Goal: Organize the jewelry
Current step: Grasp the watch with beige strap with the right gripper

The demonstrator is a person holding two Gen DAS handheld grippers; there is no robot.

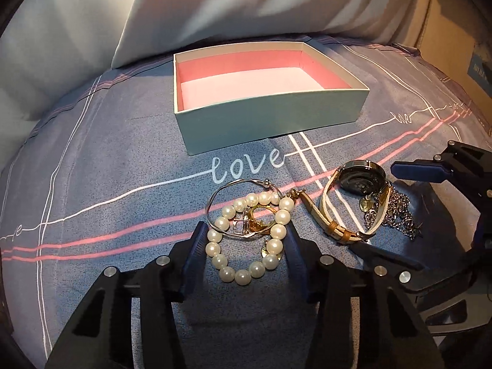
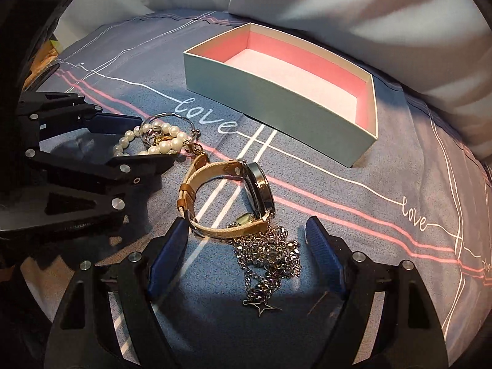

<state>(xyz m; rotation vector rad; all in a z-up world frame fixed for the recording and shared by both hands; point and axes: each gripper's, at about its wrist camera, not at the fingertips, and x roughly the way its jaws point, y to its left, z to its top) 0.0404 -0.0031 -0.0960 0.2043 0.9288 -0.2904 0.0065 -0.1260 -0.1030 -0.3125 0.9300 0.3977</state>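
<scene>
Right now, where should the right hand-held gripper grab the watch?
Grip the watch by the tan strap loop, from above. The loop stands up off the bedspread, narrow enough for the open right hand-held gripper; the case looks wider, and the chain lies against it.

**Warm light, hard shadows, bent edges**

Warm, dim light is striking the bedspread [image 1: 92, 160] in patches, leaving dark shadows beneath each hand-held gripper. The pillow [image 1: 215, 3] is blurring into streaks. Fisheye distortion is curving the edges, corners are going black.
</scene>
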